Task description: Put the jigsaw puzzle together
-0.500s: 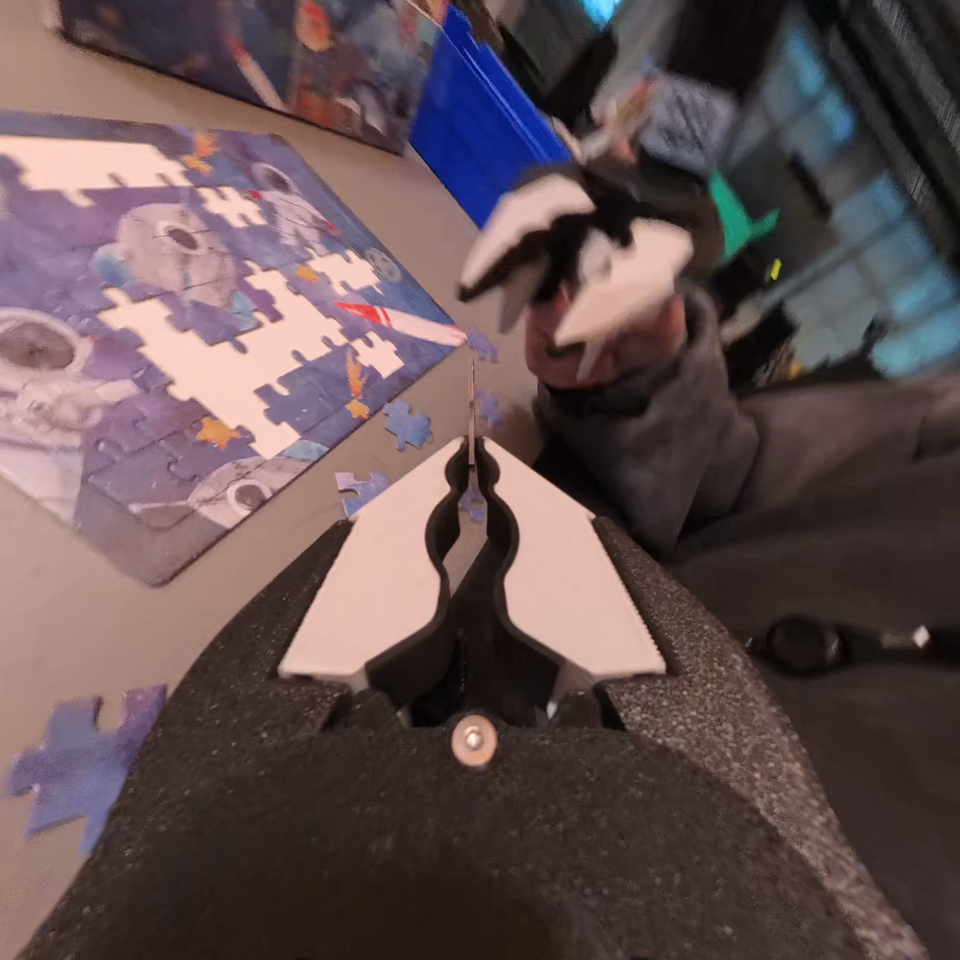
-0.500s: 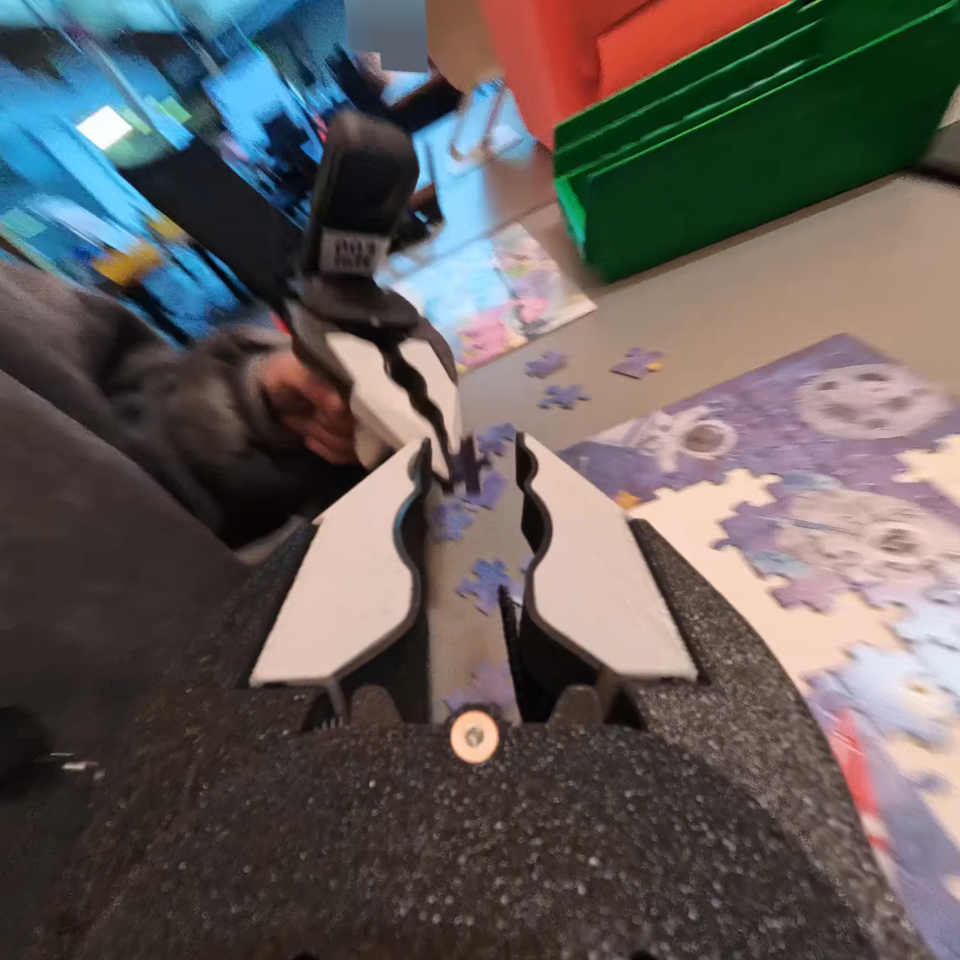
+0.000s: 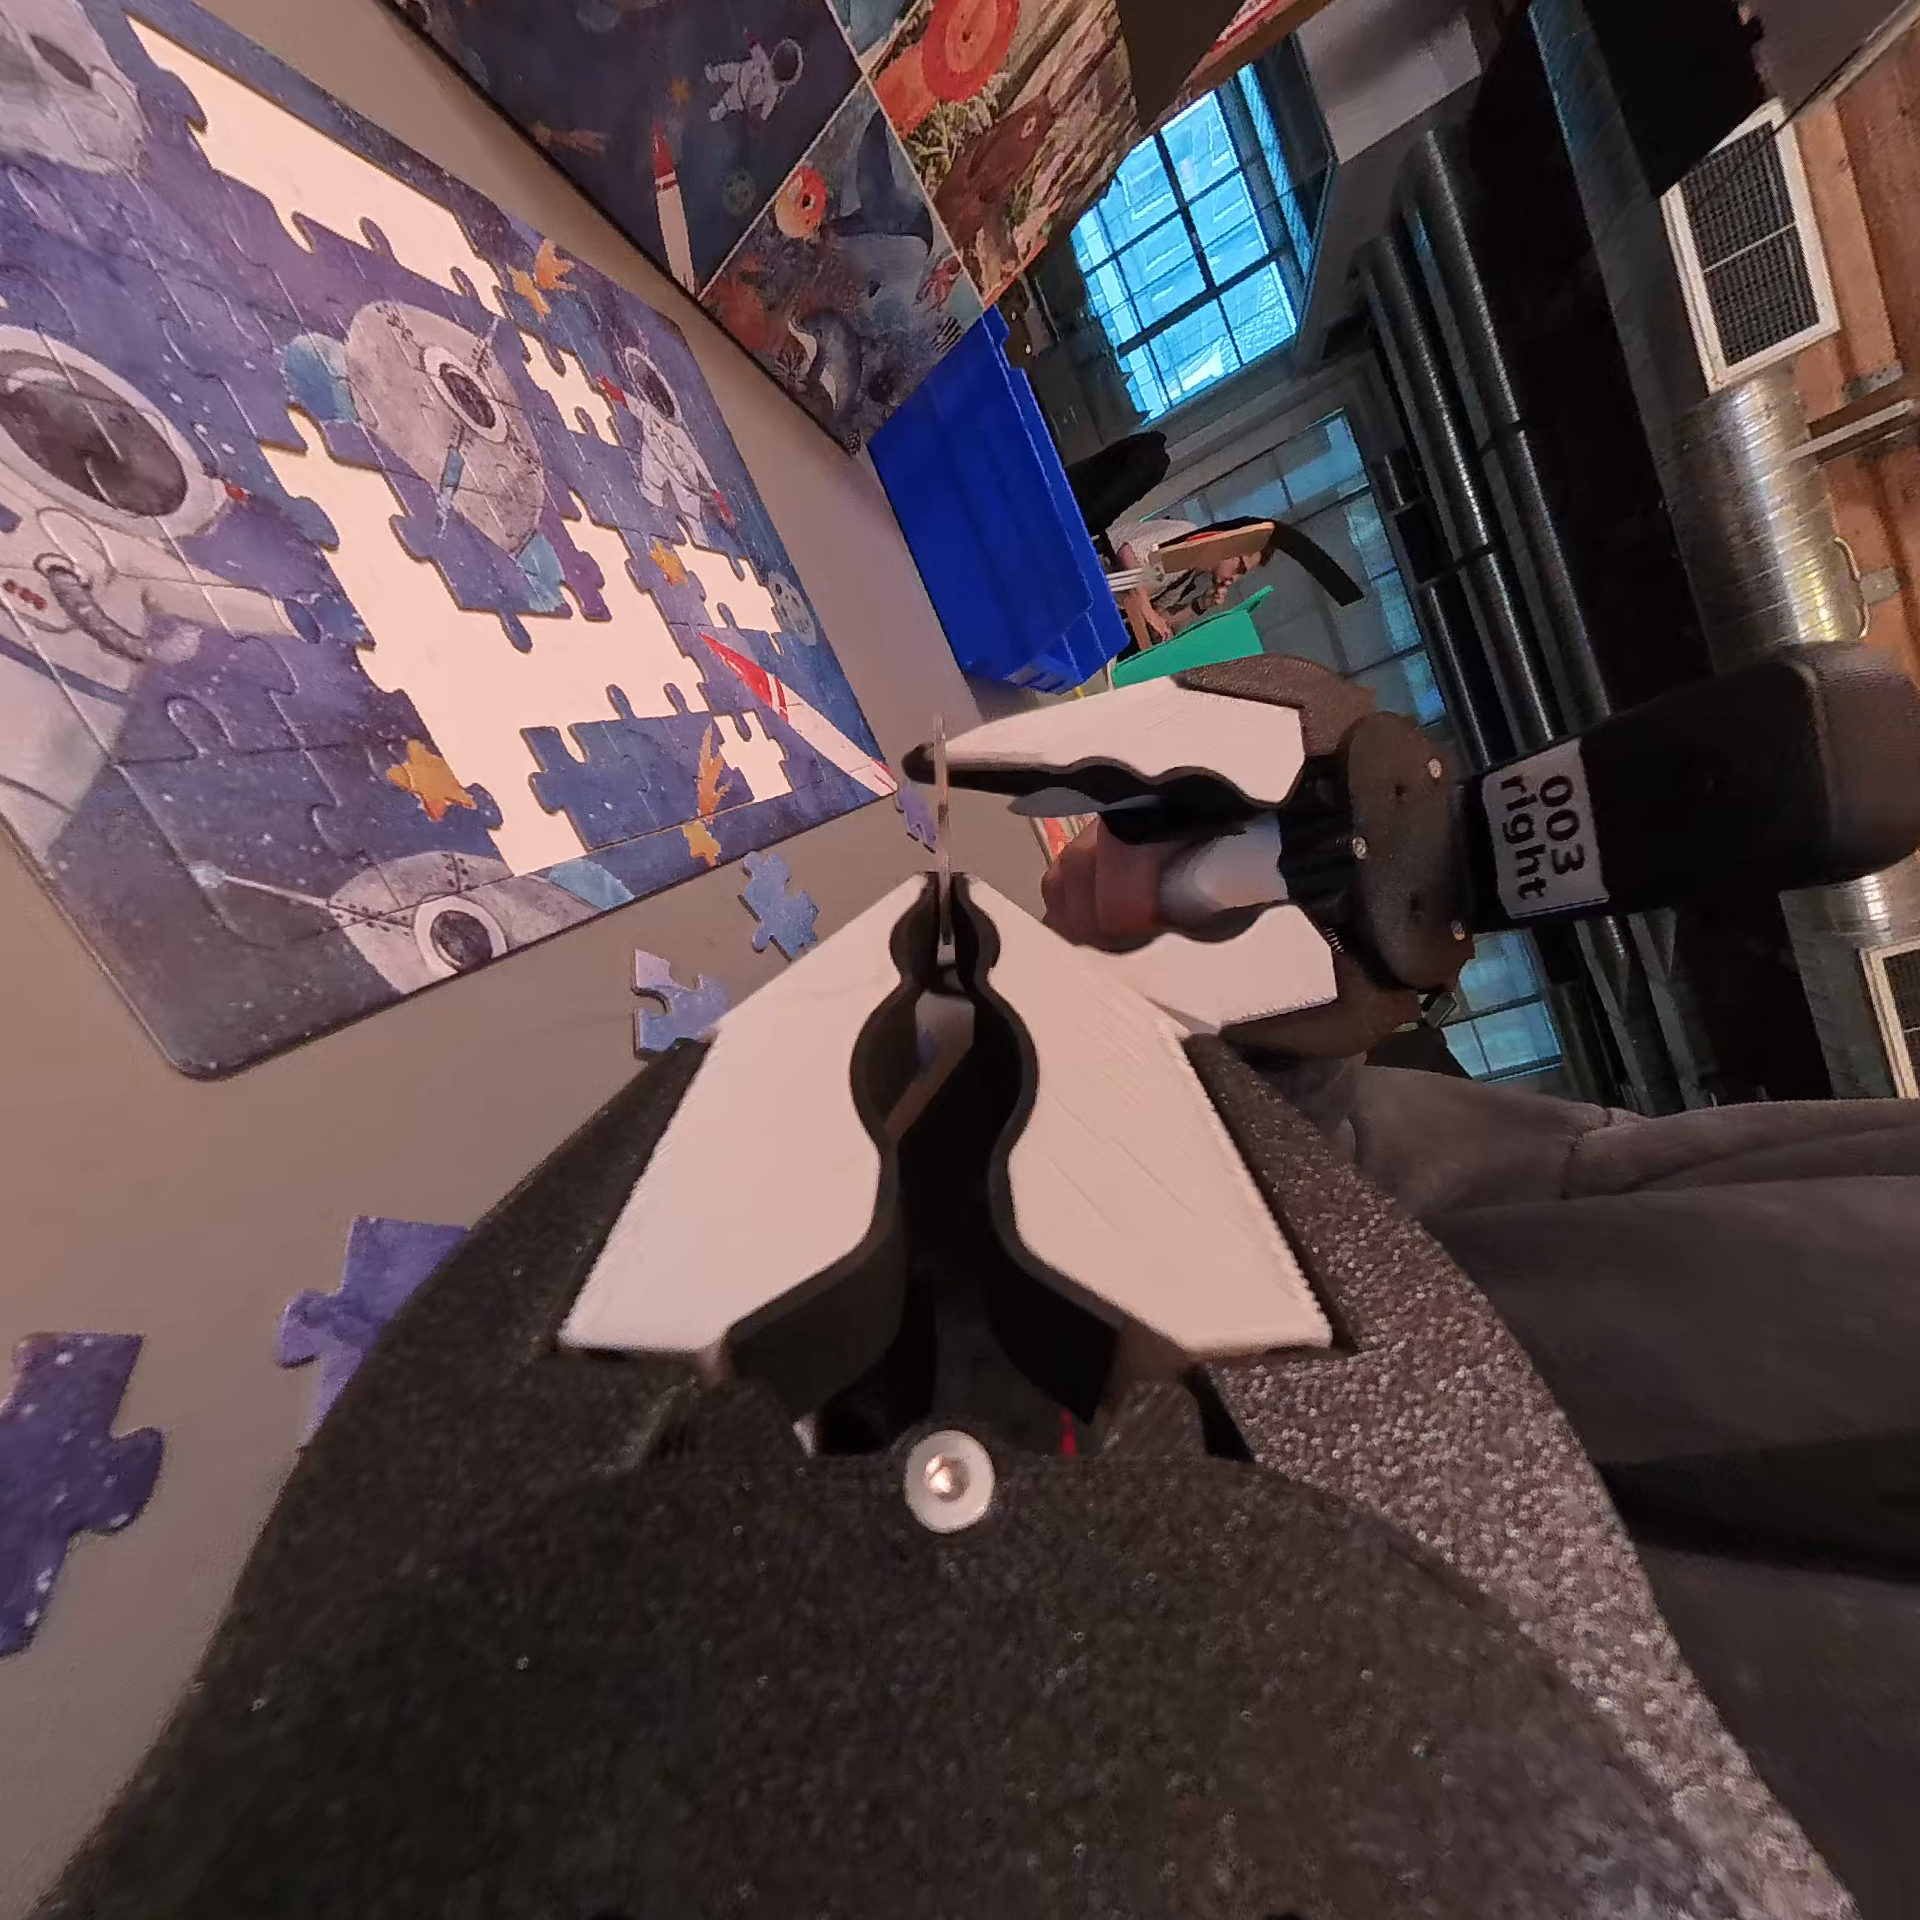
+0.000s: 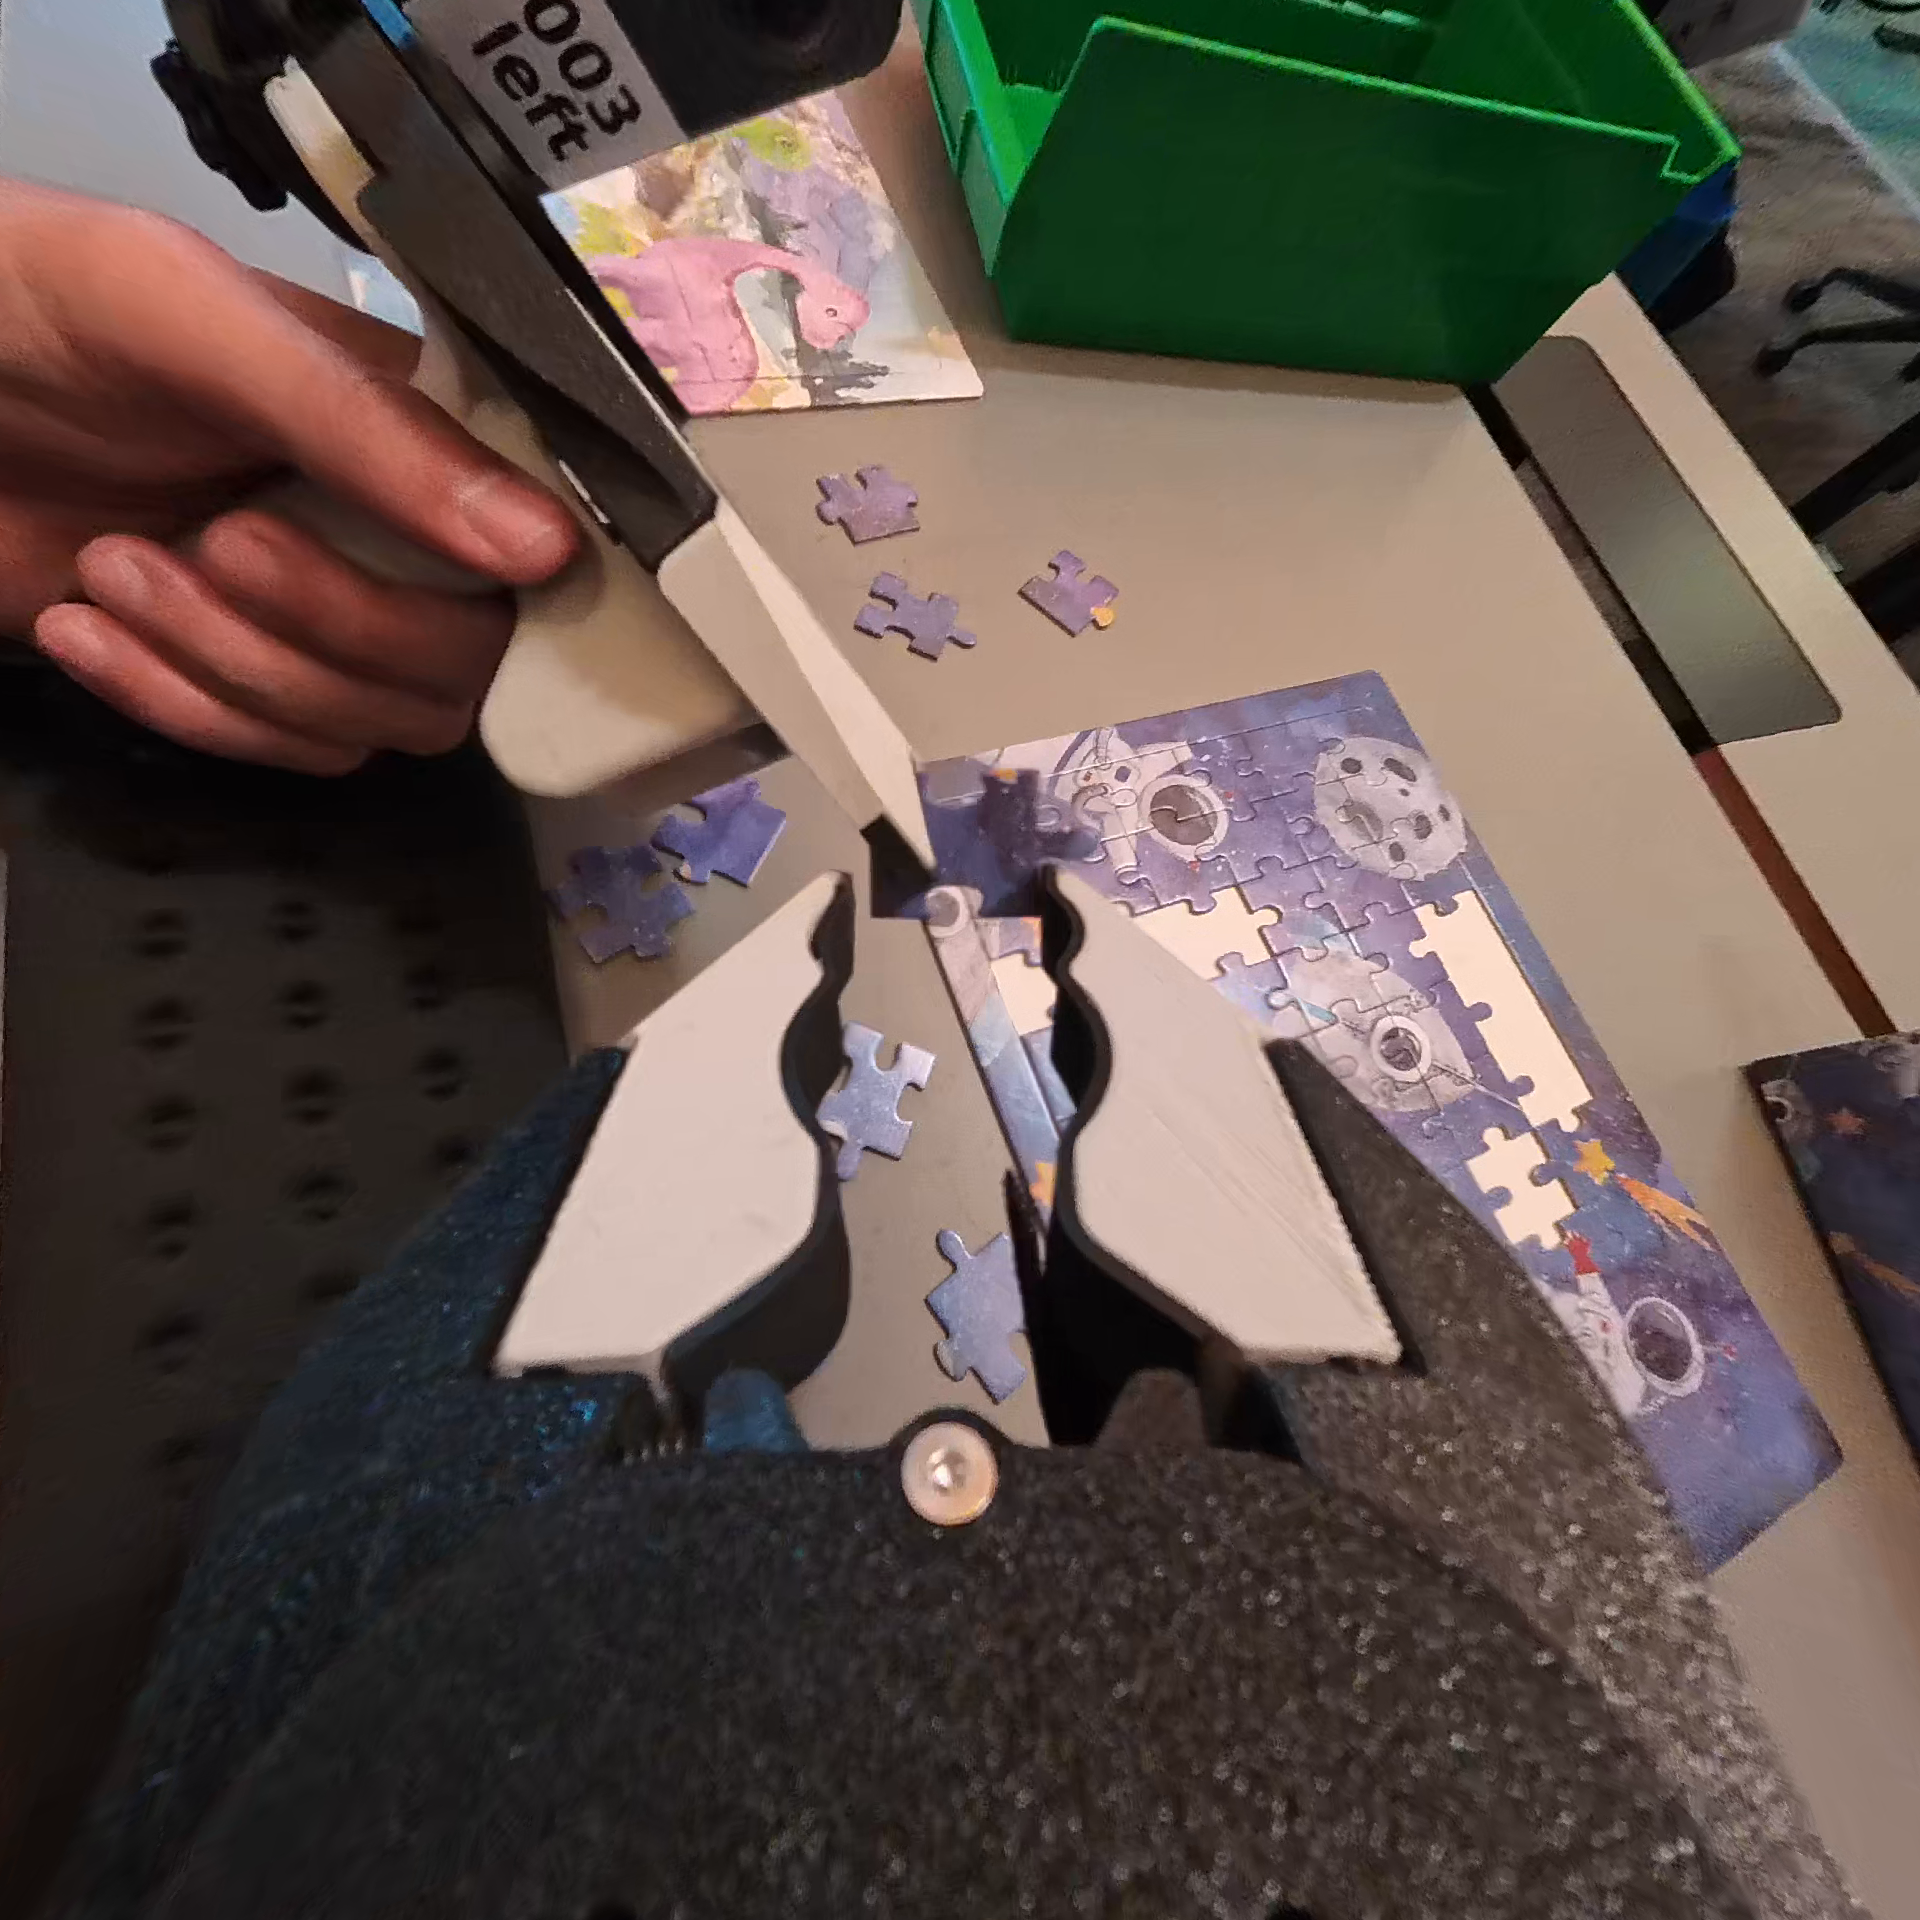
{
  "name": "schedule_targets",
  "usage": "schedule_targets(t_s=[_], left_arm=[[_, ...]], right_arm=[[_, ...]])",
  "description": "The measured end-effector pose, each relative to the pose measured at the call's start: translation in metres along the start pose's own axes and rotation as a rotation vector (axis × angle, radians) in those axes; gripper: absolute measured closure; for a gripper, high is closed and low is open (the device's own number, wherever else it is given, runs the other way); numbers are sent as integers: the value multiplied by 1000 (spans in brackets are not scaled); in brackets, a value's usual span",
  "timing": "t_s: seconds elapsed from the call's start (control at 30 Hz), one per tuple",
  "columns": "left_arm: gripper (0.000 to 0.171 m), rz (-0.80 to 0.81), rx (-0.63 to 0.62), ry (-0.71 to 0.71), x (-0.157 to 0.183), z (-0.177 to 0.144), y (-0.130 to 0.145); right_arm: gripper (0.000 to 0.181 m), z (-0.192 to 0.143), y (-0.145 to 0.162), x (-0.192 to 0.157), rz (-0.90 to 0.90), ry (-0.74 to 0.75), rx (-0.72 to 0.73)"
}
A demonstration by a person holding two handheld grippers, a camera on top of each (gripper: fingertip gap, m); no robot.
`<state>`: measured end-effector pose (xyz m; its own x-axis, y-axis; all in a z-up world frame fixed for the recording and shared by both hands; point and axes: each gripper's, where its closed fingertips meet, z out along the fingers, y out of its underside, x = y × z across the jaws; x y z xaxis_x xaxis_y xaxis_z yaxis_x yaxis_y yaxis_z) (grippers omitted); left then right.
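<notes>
1. Left gripper [image 3: 943,883]: the jaws are closed on a single dark blue puzzle piece [image 3: 940,821], pinched at the fingertips and seen edge-on in the left wrist view. In the right wrist view the same piece [image 4: 1003,831] hangs face-on above the near corner of the jigsaw puzzle.
2. Right gripper [image 4: 945,894]: the jaws stand wide apart and grip nothing. The fingertips sit either side of the held piece; whether they touch it cannot be told.
3. A hand [image 4: 239,499] holds the left gripper's handle.
4. Jigsaw puzzle [image 4: 1340,997]: a space scene in blue and purple lies flat on the grey bench [image 4: 1299,540], partly assembled. Several white gaps remain across its middle.
5. Loose pieces [image 4: 914,613]: three lie beyond the puzzle, towards the far edge of the bench. Two more lie at the bench's left edge, beside the puzzle's corner. Two pale ones [image 4: 873,1091] lie between the right gripper's fingers.
6. A green bin [image 4: 1299,197] stands at the far edge of the bench. A dinosaur picture card [image 4: 769,270] lies just left of it.
7. A blue bin [image 3: 987,520] shows in the left wrist view beyond the puzzle.
</notes>
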<state>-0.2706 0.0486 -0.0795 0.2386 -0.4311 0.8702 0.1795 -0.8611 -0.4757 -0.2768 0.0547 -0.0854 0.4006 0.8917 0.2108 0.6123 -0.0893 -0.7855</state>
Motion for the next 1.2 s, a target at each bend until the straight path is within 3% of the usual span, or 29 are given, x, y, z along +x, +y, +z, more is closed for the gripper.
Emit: schedule_targets(t_s=[0.07, 0.13, 0.17, 0.27, 0.5, 0.67, 1.0, 1.13, 1.2], left_arm=[[170, -3, -13, -23, -5, 1, 3], [142, 0, 5, -66, -12, -4, -3], [138, 12, 28, -90, -16, -10, -9], [155, 137, 65, -234, -36, -29, -26], [171, 442, -159, -551, -79, -25, -29], [171, 485, -286, -516, -85, 2, -18], [171, 507, -360, -514, -97, 17, -4], [171, 527, -324, -563, -98, 9, -13], [171, 538, -312, -593, -101, 6, -17]], right_arm=[[149, 2, 5, 1, -13, -8, -25], [149, 3, 16, 5, -30, -38, -79], [149, 4, 24, 11, -44, -50, -127], [149, 17, 47, 25, -67, -124, -229], [149, 56, 71, 28, -77, -292, -372], [149, 58, 70, 29, -76, -332, -389], [136, 55, 66, 38, -92, -321, -385], [158, 53, 39, 29, 39, -332, -232], [165, 58, 42, 26, 61, -305, -217]])
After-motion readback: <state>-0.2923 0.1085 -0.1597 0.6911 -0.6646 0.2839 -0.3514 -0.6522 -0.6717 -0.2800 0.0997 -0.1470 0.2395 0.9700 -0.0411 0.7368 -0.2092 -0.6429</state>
